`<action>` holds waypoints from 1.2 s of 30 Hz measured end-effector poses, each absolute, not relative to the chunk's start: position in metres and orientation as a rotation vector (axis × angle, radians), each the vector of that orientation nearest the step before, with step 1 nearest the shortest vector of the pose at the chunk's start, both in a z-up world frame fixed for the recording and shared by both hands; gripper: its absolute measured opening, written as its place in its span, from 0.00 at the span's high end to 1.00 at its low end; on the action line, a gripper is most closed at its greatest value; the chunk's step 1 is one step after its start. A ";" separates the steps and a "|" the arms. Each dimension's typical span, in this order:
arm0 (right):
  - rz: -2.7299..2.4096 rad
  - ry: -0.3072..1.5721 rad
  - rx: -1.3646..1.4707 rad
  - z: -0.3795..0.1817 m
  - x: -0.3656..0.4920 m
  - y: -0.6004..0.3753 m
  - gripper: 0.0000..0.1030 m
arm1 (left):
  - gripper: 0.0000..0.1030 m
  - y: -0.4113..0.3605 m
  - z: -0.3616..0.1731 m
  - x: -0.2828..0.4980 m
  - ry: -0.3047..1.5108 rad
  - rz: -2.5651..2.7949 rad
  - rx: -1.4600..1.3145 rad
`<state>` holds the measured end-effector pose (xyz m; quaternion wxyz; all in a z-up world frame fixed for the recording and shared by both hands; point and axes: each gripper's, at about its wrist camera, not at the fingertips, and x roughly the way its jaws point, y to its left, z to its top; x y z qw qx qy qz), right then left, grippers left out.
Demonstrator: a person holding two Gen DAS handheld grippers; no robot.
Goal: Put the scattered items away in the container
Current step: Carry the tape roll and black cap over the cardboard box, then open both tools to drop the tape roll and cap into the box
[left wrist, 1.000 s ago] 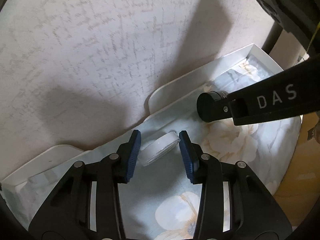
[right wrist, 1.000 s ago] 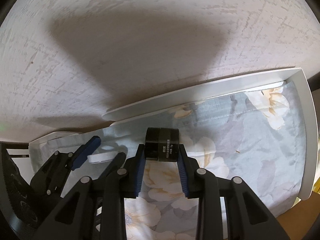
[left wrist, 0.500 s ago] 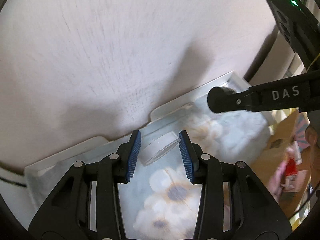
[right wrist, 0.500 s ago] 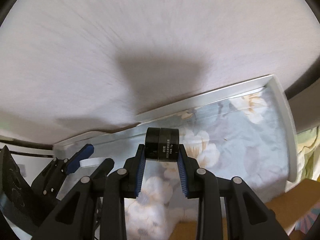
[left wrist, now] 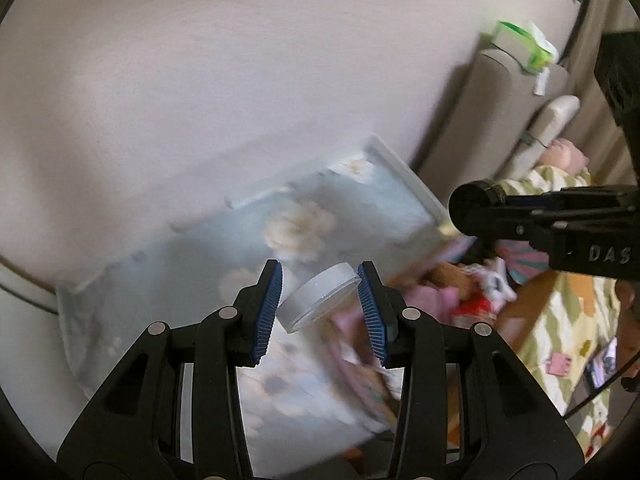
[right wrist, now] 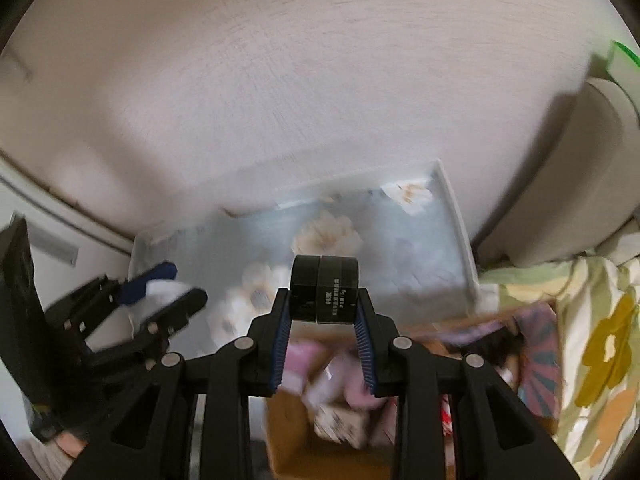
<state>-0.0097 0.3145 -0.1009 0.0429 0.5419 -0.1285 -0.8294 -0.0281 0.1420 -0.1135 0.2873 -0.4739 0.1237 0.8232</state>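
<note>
My left gripper is shut on a flat white round jar, held tilted between its blue pads, high above a white tray lined with floral cloth. In the right wrist view my right gripper is shut on a black cylindrical jar with small white print, also well above the tray. Seen from the left wrist, the black jar hangs to the right, beyond the tray's corner. A brown cardboard box with pink and white items lies below the right gripper. The picture is blurred.
A pale wall rises behind the tray. A grey cushioned seat stands at the right with a green and white pack on top. Patterned bedding lies right of the box, with toys and clothes between tray and bedding.
Both grippers have risen from the tray with their jars still held. The tray now looks smaller and farther, and the box, bedding and grey seat have come into view.
</note>
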 end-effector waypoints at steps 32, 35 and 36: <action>-2.596 -0.255 1.627 -0.168 0.061 0.374 0.18 | 0.00 0.183 -0.137 0.050 0.424 2.355 -1.260; -2.633 -0.247 1.605 -0.160 0.066 0.374 0.11 | 0.00 0.179 -0.129 0.049 0.418 2.380 -1.245; -2.639 -0.252 1.604 -0.157 0.067 0.374 0.10 | 0.00 0.178 -0.127 0.048 0.407 2.377 -1.246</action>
